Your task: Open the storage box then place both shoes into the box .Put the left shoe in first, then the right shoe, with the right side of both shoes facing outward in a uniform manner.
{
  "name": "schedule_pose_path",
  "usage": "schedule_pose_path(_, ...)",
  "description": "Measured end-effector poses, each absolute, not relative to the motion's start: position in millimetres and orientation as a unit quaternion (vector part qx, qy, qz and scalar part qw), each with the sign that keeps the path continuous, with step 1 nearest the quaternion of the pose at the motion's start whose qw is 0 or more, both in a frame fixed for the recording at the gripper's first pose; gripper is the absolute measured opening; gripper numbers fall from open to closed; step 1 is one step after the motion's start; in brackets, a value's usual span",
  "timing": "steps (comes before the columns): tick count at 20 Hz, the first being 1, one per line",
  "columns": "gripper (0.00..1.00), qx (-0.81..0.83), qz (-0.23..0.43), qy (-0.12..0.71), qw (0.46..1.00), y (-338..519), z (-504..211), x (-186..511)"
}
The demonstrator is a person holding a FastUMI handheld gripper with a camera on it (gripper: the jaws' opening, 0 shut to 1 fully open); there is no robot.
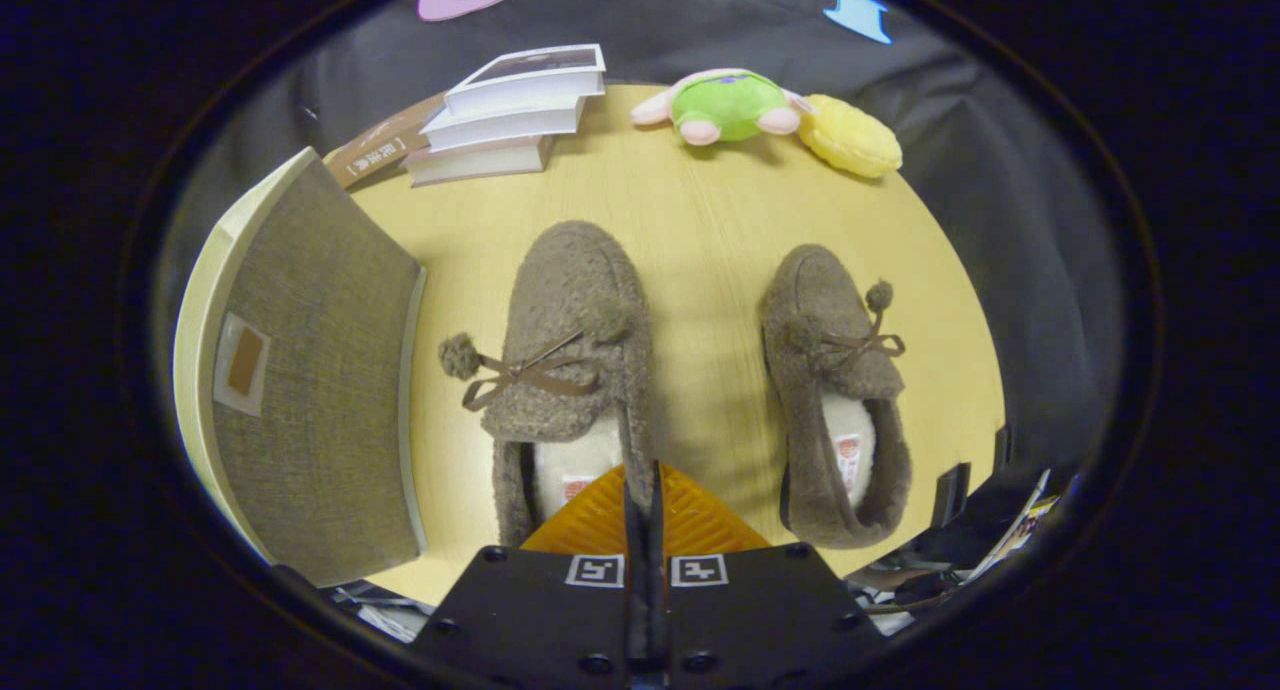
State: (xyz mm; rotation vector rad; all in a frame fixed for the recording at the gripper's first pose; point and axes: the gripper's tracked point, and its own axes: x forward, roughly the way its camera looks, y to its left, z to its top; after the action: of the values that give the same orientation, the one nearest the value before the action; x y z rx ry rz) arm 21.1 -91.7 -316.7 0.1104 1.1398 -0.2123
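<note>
Gripper (pixel 642 490) fingers squeeze together, seemingly pinching the side rim of the fuzzy brown left slipper (pixel 570 360) to lift it. Left of that slipper waits the grey fabric storage box (pixel 310 370); right sits its twin slipper (pixel 835 390).

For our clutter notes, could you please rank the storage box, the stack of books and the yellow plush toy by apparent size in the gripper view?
1. storage box, though nearness inflates it.
2. stack of books.
3. yellow plush toy.
The gripper has its jaws closed on the left shoe collar.

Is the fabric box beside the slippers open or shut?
Shut: the storage box shows its lid flat on top, and both slippers sit outside on the table.
</note>
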Motion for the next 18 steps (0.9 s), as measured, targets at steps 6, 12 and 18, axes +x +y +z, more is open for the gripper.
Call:
schedule_pose_path(6, 0.03, 0.037, -0.134, 0.493, 0.859, -94, -267, 16)
schedule_pose_path(12, 0.03, 0.026, -0.171, 0.437, 0.883, -98, -190, 11)
schedule_pose_path(18, 0.03, 0.008, -0.192, 0.398, 0.897, -76, -110, 17)
